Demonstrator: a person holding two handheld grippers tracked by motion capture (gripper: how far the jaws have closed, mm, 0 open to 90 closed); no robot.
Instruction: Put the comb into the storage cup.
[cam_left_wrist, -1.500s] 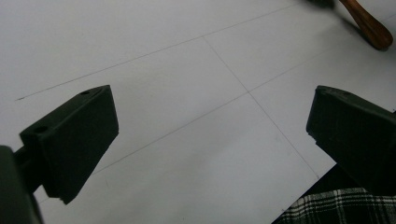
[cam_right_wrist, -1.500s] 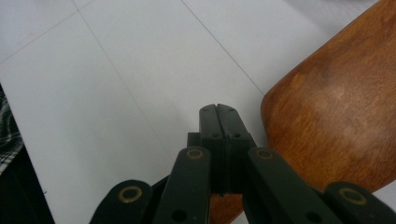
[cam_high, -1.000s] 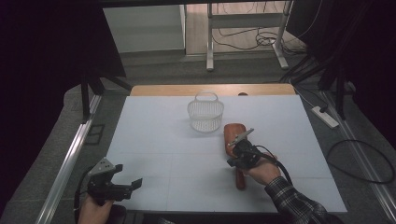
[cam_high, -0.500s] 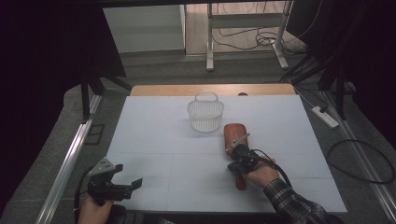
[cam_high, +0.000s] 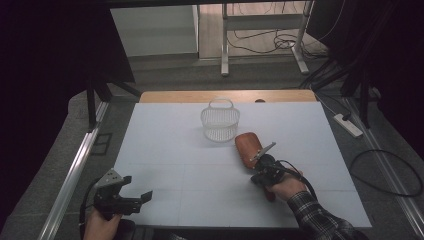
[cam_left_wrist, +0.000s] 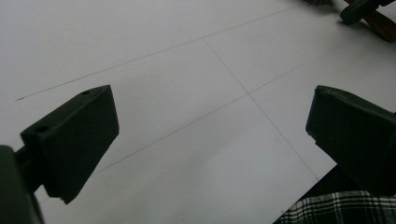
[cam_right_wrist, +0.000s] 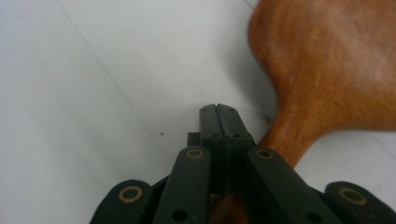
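Right gripper (cam_high: 264, 161) nearer; paddle (cam_high: 248, 146) blade-away.

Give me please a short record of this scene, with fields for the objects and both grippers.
surface: white table
basket: white wire basket, upright, far centre
paddle: wooden paddle, flat, beside the basket
left gripper: left gripper, jaws wide apart, empty
right gripper: right gripper, jaws together, over the paddle's handle; whether it grips it, cannot tell
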